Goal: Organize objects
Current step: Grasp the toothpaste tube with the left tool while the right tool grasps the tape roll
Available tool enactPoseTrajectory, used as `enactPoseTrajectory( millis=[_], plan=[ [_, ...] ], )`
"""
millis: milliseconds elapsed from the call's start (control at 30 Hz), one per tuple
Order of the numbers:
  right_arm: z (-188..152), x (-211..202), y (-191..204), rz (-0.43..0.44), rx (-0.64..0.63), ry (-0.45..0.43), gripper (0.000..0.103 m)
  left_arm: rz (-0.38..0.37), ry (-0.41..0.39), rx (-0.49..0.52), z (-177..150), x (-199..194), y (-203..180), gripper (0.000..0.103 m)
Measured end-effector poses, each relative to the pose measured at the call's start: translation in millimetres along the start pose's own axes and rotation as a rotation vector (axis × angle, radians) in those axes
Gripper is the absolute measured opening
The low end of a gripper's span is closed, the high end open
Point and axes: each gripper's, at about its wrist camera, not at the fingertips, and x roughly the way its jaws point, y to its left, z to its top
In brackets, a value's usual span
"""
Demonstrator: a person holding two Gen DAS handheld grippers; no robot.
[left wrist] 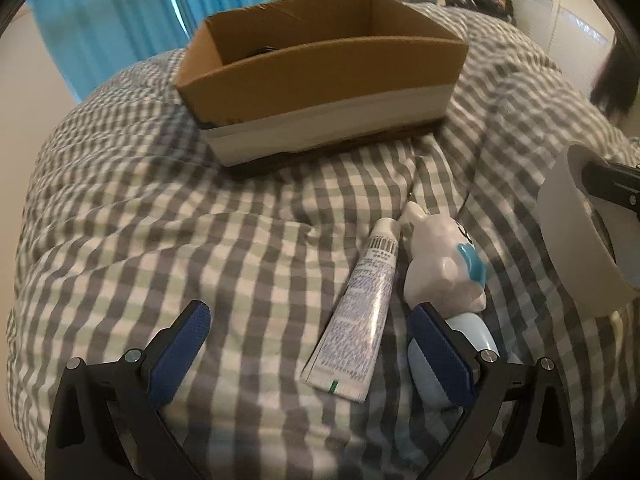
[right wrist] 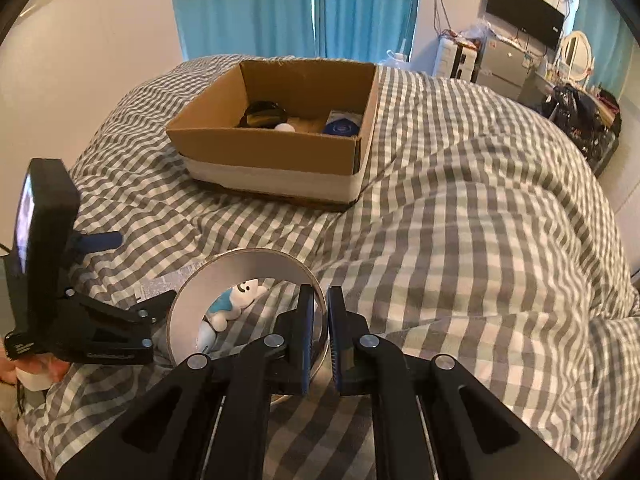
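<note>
Checked bedspread (left wrist: 200,216), cardboard box (left wrist: 320,76) at centre; right gripper (right wrist: 321,320) clamped on tape roll (right wrist: 248,268) wall, roll raised; left gripper (left wrist: 308,340) spread wide above tube (left wrist: 360,304), toy figure (left wrist: 444,256) just beside

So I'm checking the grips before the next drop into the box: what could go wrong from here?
The right gripper pinches only the thin wall of the tape roll, so the roll could swing or slip on the way to the cardboard box. The left gripper is open with the tube between its fingers, but the figurine lies against the tube by one finger, so closing might catch or nudge it.
</note>
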Motion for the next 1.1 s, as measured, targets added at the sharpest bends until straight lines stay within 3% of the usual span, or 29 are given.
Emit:
enactPoseTrajectory(
  millis=[133, 233, 267, 333, 467, 1100],
  plan=[
    [-3, 5, -2, 0.023, 0.008, 0.007, 0.007, 0.004, 0.044, 0.058, 7, 17, -13, 0.075],
    [-4, 7, -4, 0.036, 0.018, 0.009, 0.007, -0.016, 0.063, 0.09, 11, 26, -21, 0.064],
    [-4, 8, -5, 0.04, 0.021, 0.009, 0.007, -0.035, 0.068, 0.094, 12, 29, -22, 0.05],
    [-6, 9, -6, 0.045, 0.027, 0.01, 0.007, -0.085, 0.088, 0.093, 14, 33, -24, 0.033],
    [-7, 8, -7, 0.048, 0.034, 0.005, 0.007, -0.093, 0.07, 0.089, 12, 24, -23, 0.026],
    [1, -47, 31, -0.031, -0.035, -0.089, 0.007, -0.12, -0.126, -0.068, -9, -78, 13, 0.026]
  ],
)
